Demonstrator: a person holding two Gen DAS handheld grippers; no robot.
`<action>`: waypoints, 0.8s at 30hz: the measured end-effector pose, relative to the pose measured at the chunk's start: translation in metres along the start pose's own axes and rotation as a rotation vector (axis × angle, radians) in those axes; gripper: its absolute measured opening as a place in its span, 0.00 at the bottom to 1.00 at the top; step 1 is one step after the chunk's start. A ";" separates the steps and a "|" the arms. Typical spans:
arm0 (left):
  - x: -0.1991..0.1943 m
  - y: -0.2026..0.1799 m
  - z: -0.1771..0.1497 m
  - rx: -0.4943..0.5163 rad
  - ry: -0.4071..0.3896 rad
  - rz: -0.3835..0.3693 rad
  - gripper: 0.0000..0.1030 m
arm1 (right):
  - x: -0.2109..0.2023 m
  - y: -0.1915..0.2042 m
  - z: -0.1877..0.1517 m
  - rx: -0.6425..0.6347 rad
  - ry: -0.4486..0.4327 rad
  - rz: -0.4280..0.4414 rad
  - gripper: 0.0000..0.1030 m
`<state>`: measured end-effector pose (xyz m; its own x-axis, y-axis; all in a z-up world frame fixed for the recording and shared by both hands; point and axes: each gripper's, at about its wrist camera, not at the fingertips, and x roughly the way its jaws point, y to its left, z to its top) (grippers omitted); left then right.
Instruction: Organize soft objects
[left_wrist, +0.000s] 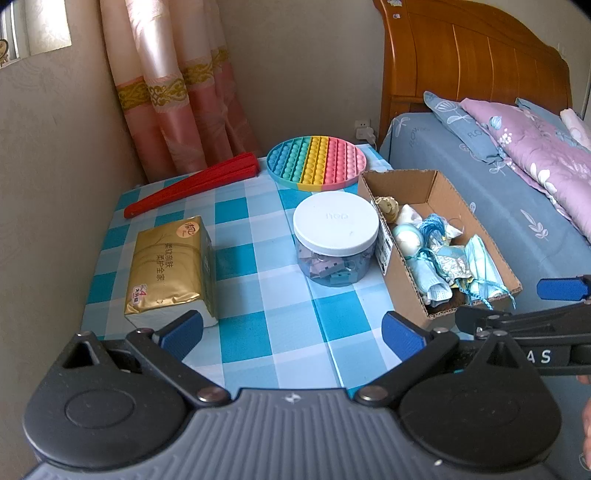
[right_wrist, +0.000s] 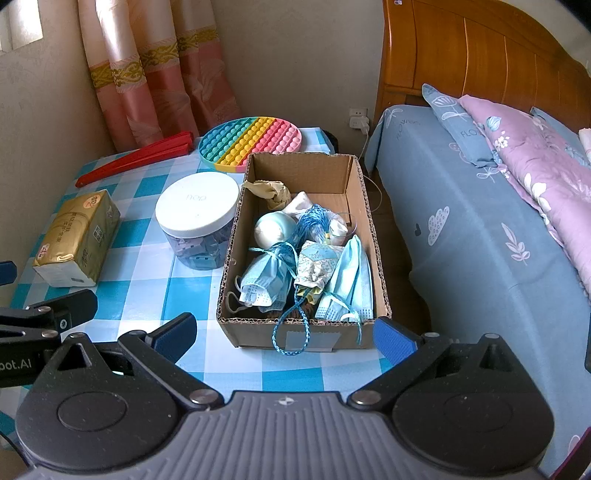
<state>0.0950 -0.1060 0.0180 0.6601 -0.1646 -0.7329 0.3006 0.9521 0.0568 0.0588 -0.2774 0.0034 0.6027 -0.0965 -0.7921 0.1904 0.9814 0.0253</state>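
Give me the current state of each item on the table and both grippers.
Cardboard box: open, holding masks and soft items.
Blue cord: hanging over box front.
Jar: lid on.
Tissue pack: lying flat.
Red fan: folded.
Left gripper: open, empty.
Right gripper: open, empty.

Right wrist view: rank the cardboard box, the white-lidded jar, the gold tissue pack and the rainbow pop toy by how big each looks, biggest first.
1. cardboard box, clearly largest.
2. rainbow pop toy and white-lidded jar look about alike; the toy lies farther back and is partly hidden behind the box, so I won't rank them.
3. gold tissue pack, smallest.
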 end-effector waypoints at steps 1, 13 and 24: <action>0.000 0.000 0.000 0.000 0.000 0.000 0.99 | 0.000 0.000 0.000 0.000 0.000 0.000 1.00; -0.001 0.000 0.001 -0.001 -0.003 0.002 0.99 | 0.000 0.001 0.000 -0.002 -0.002 0.002 1.00; -0.002 0.001 0.001 -0.001 -0.003 0.004 0.99 | 0.000 0.001 0.001 -0.004 -0.003 0.003 1.00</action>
<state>0.0945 -0.1050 0.0197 0.6634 -0.1619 -0.7306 0.2977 0.9528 0.0591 0.0598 -0.2761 0.0046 0.6055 -0.0945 -0.7902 0.1854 0.9824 0.0246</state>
